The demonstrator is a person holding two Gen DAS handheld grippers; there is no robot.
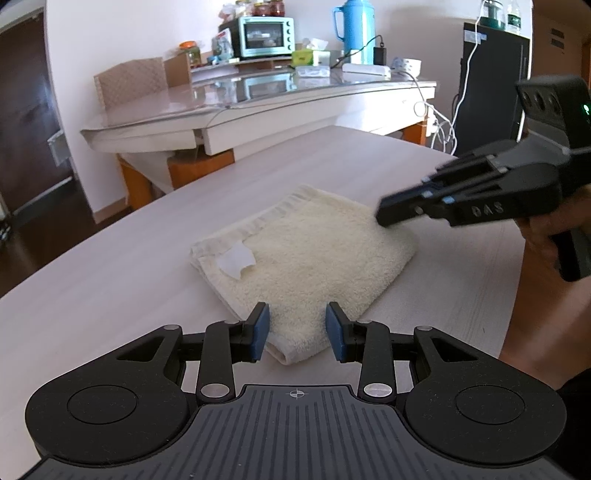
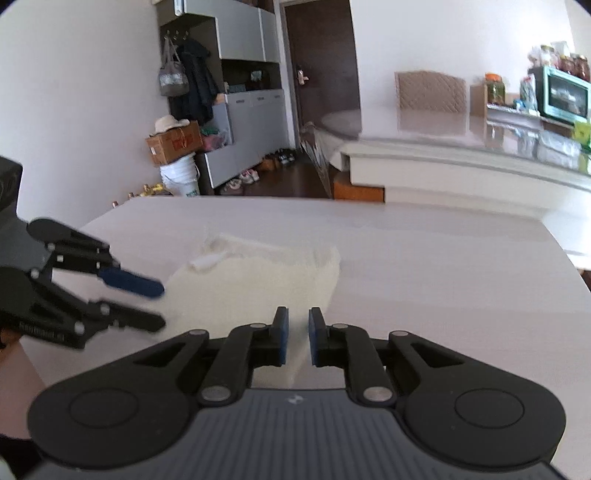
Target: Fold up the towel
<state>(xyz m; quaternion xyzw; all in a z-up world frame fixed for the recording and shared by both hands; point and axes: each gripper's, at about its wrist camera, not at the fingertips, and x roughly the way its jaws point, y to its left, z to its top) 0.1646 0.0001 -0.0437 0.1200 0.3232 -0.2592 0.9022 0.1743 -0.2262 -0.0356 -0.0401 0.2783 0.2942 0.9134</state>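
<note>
A cream towel (image 1: 310, 251) lies folded into a thick square on the pale table (image 1: 110, 288), with a white label (image 1: 236, 260) on its left edge. My left gripper (image 1: 297, 332) stands open over the towel's near corner, its blue pads clear of the cloth on both sides. From the right wrist view the towel (image 2: 266, 280) lies just ahead, and the left gripper (image 2: 162, 306) sits at its left edge with fingers apart. My right gripper (image 2: 298, 332) shows a narrow gap between its pads with nothing in it. Its tip (image 1: 382, 216) rests at the towel's far right side.
A person's hand (image 1: 543, 229) holds the right gripper's handle. Behind the table stands a glass-topped table (image 1: 258, 96) with a toaster oven (image 1: 266, 37), a blue thermos (image 1: 351, 29) and cables. A chair (image 1: 129, 81) and a black cabinet (image 1: 491, 85) flank it.
</note>
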